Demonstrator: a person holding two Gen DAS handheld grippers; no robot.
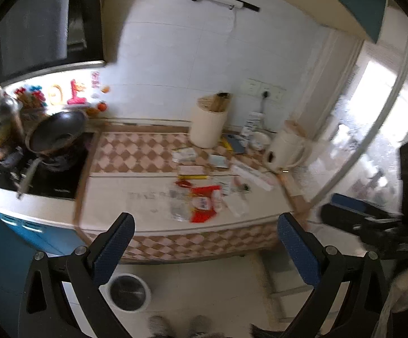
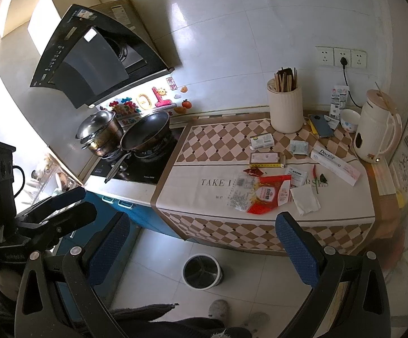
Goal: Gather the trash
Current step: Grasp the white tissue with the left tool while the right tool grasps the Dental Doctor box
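Between our two sets of blue-padded tongs nothing is being held: we are keeping the left gripper point(image 1: 205, 236) spread wide and empty above the floor, short of the counter's front edge, and we are holding the right gripper point(image 2: 201, 239) just as wide and just as empty. Below them, on the pale tiled floor, a small round bin point(image 2: 201, 271) is standing with its mouth open (a dark liner showing inside), near the foot of the counter. Ahead, on the checked cloth point(image 2: 212, 140) covering the counter, the trash is lying loose: a red and white wrapper point(image 2: 268, 194) near the front edge, a clear printed wrapper point(image 2: 239, 193) touching its left side, a folded white tissue point(image 2: 305, 201) just to its right, and a small red scrap point(image 2: 252, 171) behind. Farther back we are seeing a long toothpaste box point(image 2: 334, 163), a cream utensil holder point(image 2: 285, 109) full of chopsticks, and a cream kettle point(image 2: 375, 132) at the right end. Left of the cloth, a dark wok point(image 2: 146, 135) and a steel pot point(image 2: 100, 132) are sitting on the stove.
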